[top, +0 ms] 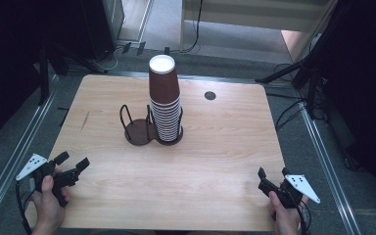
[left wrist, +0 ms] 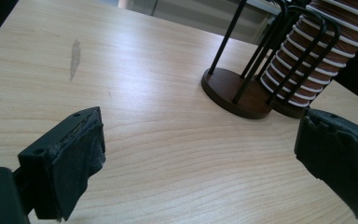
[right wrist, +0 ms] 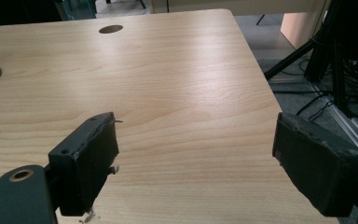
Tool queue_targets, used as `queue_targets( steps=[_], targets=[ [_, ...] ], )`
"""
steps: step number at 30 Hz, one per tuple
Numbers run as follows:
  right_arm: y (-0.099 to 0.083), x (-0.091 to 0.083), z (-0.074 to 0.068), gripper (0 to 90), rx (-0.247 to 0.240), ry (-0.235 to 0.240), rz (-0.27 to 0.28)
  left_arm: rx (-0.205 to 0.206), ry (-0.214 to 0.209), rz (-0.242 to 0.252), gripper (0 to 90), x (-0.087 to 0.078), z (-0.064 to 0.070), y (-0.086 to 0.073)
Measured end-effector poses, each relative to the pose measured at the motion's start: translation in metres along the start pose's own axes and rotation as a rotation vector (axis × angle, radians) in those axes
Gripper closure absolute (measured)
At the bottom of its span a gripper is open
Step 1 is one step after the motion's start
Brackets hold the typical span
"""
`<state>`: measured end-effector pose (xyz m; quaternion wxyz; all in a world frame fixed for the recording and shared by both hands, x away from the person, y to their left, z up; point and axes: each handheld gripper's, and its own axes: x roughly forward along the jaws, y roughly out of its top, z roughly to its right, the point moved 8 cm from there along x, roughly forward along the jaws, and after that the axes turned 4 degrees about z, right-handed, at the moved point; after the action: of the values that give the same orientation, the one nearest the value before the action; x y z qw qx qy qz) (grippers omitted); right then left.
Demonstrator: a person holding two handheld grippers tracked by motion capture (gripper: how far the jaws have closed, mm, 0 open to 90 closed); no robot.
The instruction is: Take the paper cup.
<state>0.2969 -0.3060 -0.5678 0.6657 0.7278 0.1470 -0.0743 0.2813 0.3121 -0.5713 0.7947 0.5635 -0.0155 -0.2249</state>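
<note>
High view: a tall stack of brown paper cups (top: 165,100) stands upside down in the right-hand ring of a two-ring wire holder (top: 138,129) at mid-table; the left ring is vacant. The left gripper (top: 71,161) and right gripper (top: 272,172) hover over the near corners of the table (top: 215,161), well apart from the stack, probably a ready stance.

Left gripper view: the jaws stand wide with nothing between them, aimed toward the holder's base (left wrist: 235,93) and the cup stack (left wrist: 314,60) beside it, which suggests this side will approach first.

Right gripper view: the jaws stand wide and empty over bare wood near the table's right edge; a round cable port (right wrist: 111,29) lies far ahead.
</note>
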Motion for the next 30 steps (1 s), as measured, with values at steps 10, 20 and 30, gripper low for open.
queue_targets(
  steps=[10,20,30],
  targets=[
    [0.011,-0.005,-0.011,12.2,0.009,0.041,0.009,-0.017,0.012,-0.003,2.3,0.001,-0.002,-0.001],
    [0.036,-0.009,-0.037,13.5,-0.01,0.096,0.032,0.009,0.014,-0.024,2.3,0.004,0.001,-0.003],
    [0.057,-0.004,-0.058,13.5,-0.016,0.133,0.059,0.026,0.019,-0.046,2.3,0.008,0.003,-0.006]
  ],
)
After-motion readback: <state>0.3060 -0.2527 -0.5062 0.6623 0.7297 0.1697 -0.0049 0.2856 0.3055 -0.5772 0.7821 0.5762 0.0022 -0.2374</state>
